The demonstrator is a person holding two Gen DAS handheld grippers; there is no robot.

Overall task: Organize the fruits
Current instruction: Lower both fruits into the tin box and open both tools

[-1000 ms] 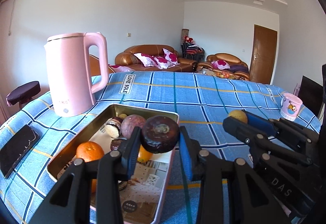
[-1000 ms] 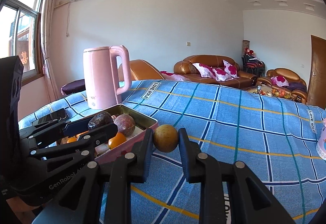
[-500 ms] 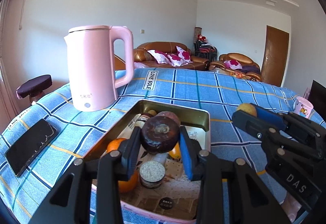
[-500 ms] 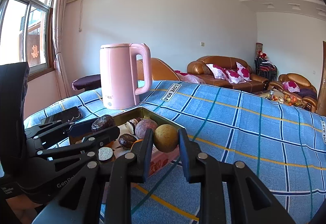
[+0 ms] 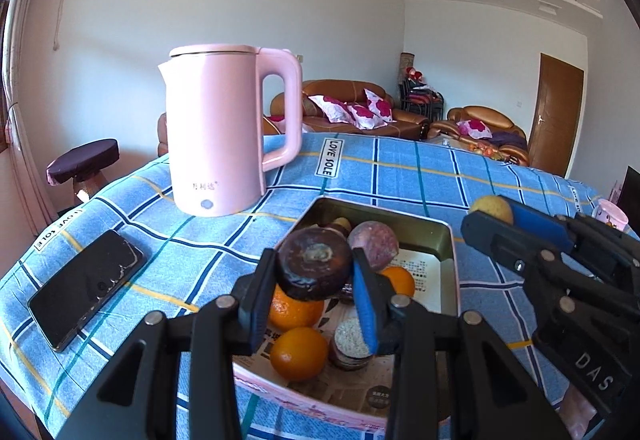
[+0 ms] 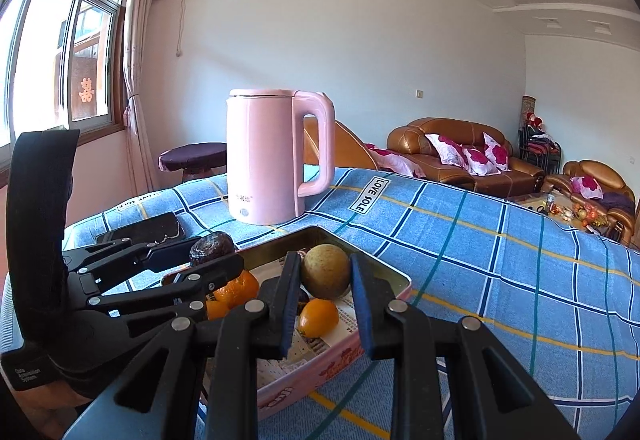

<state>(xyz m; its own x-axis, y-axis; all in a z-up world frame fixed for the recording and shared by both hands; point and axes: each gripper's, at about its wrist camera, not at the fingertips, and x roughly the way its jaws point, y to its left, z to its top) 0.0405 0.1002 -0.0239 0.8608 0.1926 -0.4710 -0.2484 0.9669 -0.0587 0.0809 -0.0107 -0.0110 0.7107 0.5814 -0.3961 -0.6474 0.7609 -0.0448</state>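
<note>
Your left tongs (image 5: pixel 314 272) pinch a dark wrinkled fruit (image 5: pixel 315 268); your right tongs (image 6: pixel 325 278) pinch a dull yellow-brown fruit (image 6: pixel 325 276). Both hang above the tin (image 5: pixel 450 252), already crowded with oranges (image 5: pixel 298 358) right below. Let go too high and either fruit could bounce off them onto the cloth (image 5: pixel 400 175).

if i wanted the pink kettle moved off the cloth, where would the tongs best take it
By the handle. The pink kettle stands upright, its body likely too wide for the tongs, while the handle is a narrow loop with an open gap, facing the tin tray. Come level from that side and close across the upright bar.
</note>
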